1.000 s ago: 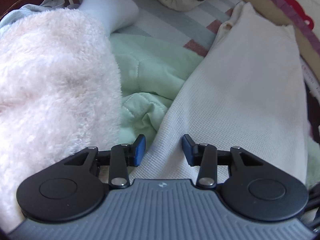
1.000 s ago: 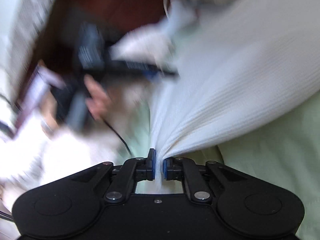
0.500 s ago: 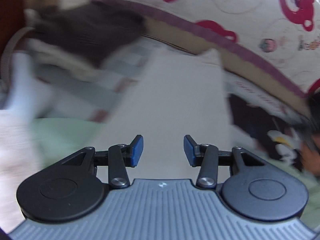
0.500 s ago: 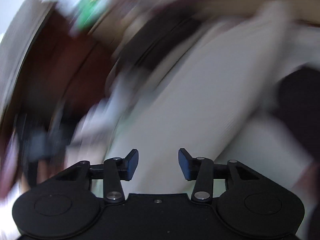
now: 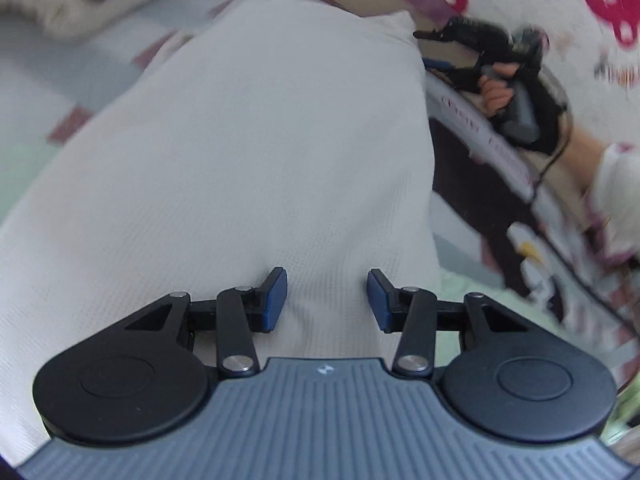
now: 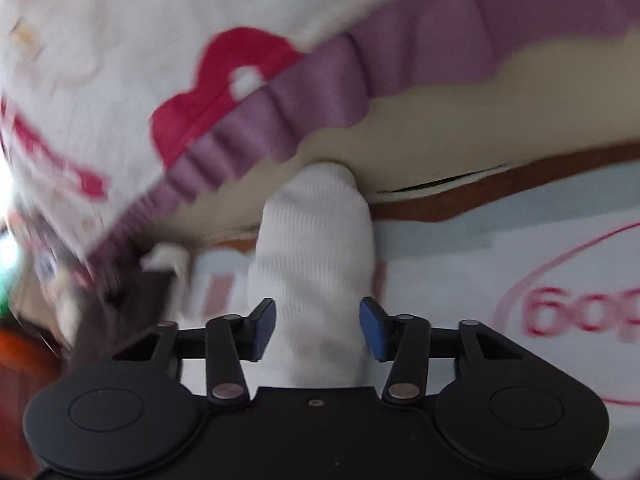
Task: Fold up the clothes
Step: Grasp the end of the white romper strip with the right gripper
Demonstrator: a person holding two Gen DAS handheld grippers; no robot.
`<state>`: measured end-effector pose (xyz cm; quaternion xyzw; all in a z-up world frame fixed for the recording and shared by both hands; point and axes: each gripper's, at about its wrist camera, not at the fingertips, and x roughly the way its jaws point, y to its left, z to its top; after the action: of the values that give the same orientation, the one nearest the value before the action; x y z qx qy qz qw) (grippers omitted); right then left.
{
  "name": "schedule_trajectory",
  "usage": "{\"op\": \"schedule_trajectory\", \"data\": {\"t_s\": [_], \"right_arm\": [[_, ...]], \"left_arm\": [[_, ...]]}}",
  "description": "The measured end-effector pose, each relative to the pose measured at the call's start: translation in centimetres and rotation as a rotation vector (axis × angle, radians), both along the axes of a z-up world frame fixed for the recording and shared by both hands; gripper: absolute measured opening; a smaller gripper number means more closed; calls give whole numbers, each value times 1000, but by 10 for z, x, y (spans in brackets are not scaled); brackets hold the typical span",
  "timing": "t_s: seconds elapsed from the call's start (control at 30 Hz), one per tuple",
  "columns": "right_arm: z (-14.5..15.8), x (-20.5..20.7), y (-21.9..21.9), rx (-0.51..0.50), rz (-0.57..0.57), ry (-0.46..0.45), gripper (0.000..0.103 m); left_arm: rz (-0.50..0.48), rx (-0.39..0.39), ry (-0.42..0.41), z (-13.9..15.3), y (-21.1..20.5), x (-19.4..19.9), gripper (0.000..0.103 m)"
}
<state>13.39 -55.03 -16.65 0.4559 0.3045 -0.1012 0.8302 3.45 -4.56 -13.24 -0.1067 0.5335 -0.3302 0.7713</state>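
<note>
A white waffle-knit garment (image 5: 248, 152) lies spread across the bed and fills the left wrist view. My left gripper (image 5: 328, 300) hovers open over its near end, its blue pads apart with nothing clamped. Held by a hand, my right gripper (image 5: 424, 48) sits at the garment's far right corner. In the right wrist view a narrow corner of the white garment (image 6: 316, 248) runs up between the spread pads of my right gripper (image 6: 318, 326), which stands open. I cannot tell whether the pads touch the cloth.
A dark garment with a penguin print (image 5: 480, 200) lies right of the white one. A cream fluffy piece (image 5: 80, 8) sits at the far left on the striped sheet (image 5: 60, 80). A purple-frilled cover with red prints (image 6: 320, 80) rises behind the far corner.
My right gripper let go of the white garment, opened, and moved to its far corner. My left gripper stayed open and swung right over the garment.
</note>
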Motion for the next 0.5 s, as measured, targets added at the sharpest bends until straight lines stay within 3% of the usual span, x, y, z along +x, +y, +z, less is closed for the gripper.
{"op": "schedule_trajectory", "data": {"t_s": [0.07,0.2,0.23,0.27,0.3,0.47,0.5], "right_arm": [[-10,11,-2,-21,-22,3,52],[-14,26,2,-103,-18,-46,57],[-12,32,6,-143,4,-49,45],[-10,37,9,-184,25,-51,23],[-3,39,11,-236,38,-57,15],[53,39,16,-530,75,-94,12],[57,42,17,-565,80,-61,14]], "left_arm": [[7,-33,34,-4,6,5,44],[-19,-49,18,-7,9,0,43],[-22,-51,16,-8,9,-1,43],[-25,-53,15,-8,9,-2,43],[-27,-53,13,-8,9,-2,43],[-33,-24,3,-3,5,-3,43],[-34,-18,2,-2,4,-3,43]]}}
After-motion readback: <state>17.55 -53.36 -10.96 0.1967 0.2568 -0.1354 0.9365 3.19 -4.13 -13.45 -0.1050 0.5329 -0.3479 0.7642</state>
